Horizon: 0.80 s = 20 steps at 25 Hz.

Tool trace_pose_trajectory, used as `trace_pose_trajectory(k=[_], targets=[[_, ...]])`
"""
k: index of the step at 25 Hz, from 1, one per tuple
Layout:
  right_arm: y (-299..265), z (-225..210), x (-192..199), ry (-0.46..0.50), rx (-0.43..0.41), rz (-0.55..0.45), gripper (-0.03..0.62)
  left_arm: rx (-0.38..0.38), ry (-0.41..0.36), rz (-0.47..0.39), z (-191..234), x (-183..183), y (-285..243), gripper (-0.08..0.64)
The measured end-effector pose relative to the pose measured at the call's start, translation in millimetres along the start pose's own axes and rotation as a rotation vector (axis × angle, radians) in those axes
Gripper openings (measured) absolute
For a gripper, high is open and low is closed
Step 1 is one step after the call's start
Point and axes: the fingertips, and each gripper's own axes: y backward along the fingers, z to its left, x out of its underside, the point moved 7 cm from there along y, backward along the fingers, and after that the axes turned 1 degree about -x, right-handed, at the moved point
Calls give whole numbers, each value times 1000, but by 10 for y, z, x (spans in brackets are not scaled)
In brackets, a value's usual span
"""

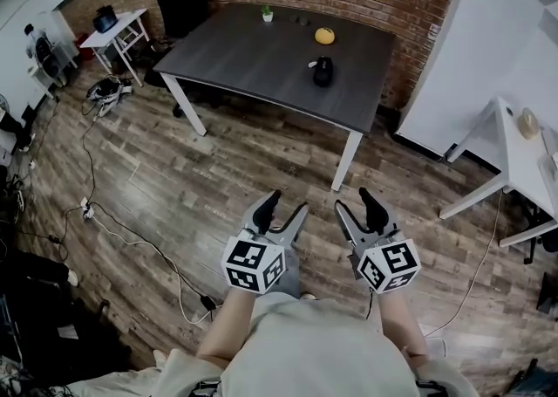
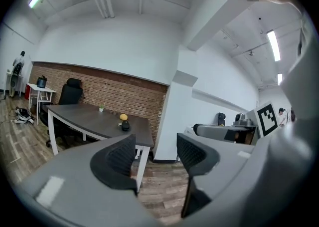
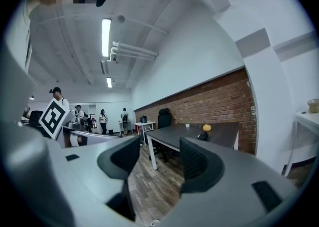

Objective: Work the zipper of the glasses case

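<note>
While I stand on the brown wood-plank floor, well back from the dark grey rectangular table, none of the zipper work has begun, as far as I can judge. The small black oval glasses case lies on the right half of the tabletop. A yellow-orange round object sits just beyond it, and a small green potted plant stands further off to the left. Neither tool touches the case; both are well apart from it, held out in front of my body over bare floor.

My left gripper has its two black ribbed jaws standing apart. Only floor and a white table leg show in the gap, so it grips nothing. My right gripper is the same: jaws spread, empty, pointing roughly level toward the table.

From here I cannot tell whether the case's zipper is closed or open, or where its pull sits; it is too small in every view. I judge that the whole job is still ahead of me. I have to walk up to the table, steady the case with one gripper, find the pull with the other, and run it along the track.
</note>
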Motion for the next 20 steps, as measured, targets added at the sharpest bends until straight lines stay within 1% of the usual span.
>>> trace_pose_trajectory(k=[2, 5, 8, 14, 20], targets=[[-196, -80, 3, -4, 0, -4, 291, 3, 3, 4, 158, -21, -151, 267], [-555, -223, -13, -6, 3, -4, 322, 14, 7, 9, 444, -94, -425, 285], [-982, -349, -81, -8, 15, -5, 357, 43, 16, 21, 775, -225, -706, 298], [-1863, -542, -287, -18, 35, -10, 371, 81, 35, 46, 1502, -521, -1221, 308], [-2668, -777, -388, -48, 81, -24, 371, 135, 24, 38, 2190, -790, -1715, 311]])
